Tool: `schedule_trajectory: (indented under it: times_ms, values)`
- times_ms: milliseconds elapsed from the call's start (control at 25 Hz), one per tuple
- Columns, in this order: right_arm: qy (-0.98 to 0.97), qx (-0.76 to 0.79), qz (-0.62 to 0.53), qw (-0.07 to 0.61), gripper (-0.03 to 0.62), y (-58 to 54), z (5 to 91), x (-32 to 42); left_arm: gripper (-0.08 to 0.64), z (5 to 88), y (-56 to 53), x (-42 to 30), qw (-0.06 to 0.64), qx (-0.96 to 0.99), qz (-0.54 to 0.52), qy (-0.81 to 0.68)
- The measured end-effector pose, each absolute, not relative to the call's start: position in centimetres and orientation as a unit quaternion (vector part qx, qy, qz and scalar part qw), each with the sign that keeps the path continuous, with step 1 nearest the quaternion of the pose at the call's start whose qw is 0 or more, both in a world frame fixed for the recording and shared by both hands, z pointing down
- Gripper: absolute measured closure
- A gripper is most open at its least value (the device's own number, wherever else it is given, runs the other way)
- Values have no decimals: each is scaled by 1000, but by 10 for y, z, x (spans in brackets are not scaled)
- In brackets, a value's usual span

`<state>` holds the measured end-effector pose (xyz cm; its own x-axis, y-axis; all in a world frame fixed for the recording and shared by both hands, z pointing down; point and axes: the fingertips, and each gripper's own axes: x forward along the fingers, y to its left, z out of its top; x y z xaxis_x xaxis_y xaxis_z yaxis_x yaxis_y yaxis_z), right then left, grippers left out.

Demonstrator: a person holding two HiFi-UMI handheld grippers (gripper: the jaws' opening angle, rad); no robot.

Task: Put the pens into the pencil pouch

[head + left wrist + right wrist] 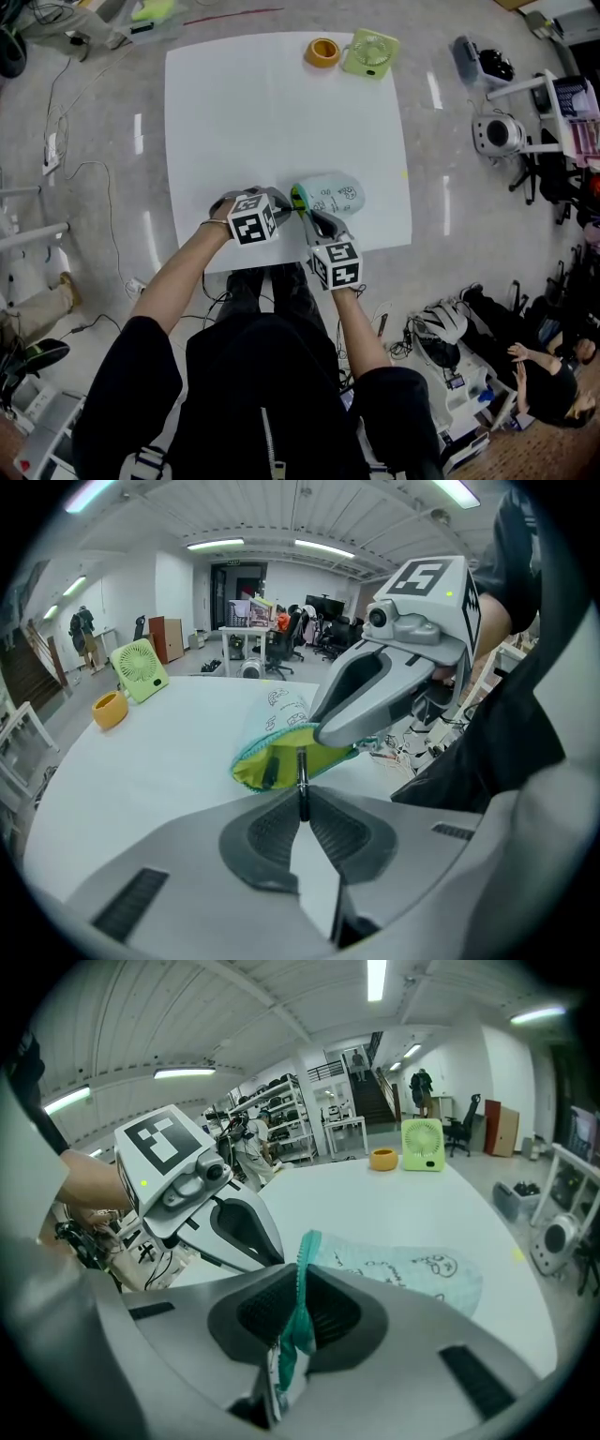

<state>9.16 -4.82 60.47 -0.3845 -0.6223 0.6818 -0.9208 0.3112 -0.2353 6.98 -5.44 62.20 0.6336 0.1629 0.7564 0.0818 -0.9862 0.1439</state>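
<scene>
A mint pencil pouch (330, 195) with doodles lies near the white table's front edge, its yellow-green mouth (286, 757) facing me. My left gripper (302, 797) is shut on a thin black pen (302, 778) whose tip points into that mouth. A second dark pen (270, 769) lies inside the pouch. My right gripper (300, 1290) is shut on the pouch's teal zipper rim (302, 1283) and holds the mouth up. In the head view the left gripper (284, 208) and right gripper (312, 221) meet at the pouch's left end.
An orange ring-shaped object (322, 52) and a small green fan (369, 52) stand at the table's far edge (281, 37). Cables, equipment and a seated person (548, 380) surround the table on the floor.
</scene>
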Motion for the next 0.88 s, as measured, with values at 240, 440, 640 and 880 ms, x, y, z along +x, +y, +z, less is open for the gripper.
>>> schedule_trajectory:
  times_ms: [240, 440, 640, 880]
  values:
    - [-774, 499, 310, 235, 554, -49, 602, 92, 511, 622, -56, 81, 56, 907, 411, 70]
    - [-776, 497, 314, 231, 554, -46, 601, 90, 511, 618, -55, 88, 57, 912, 401, 67]
    - [-776, 497, 316, 227, 554, -47, 600, 91, 511, 619, -58, 96, 59, 916, 393, 65]
    - [-775, 499, 320, 220, 555, -48, 600, 94, 511, 617, -60, 107, 63, 924, 371, 62]
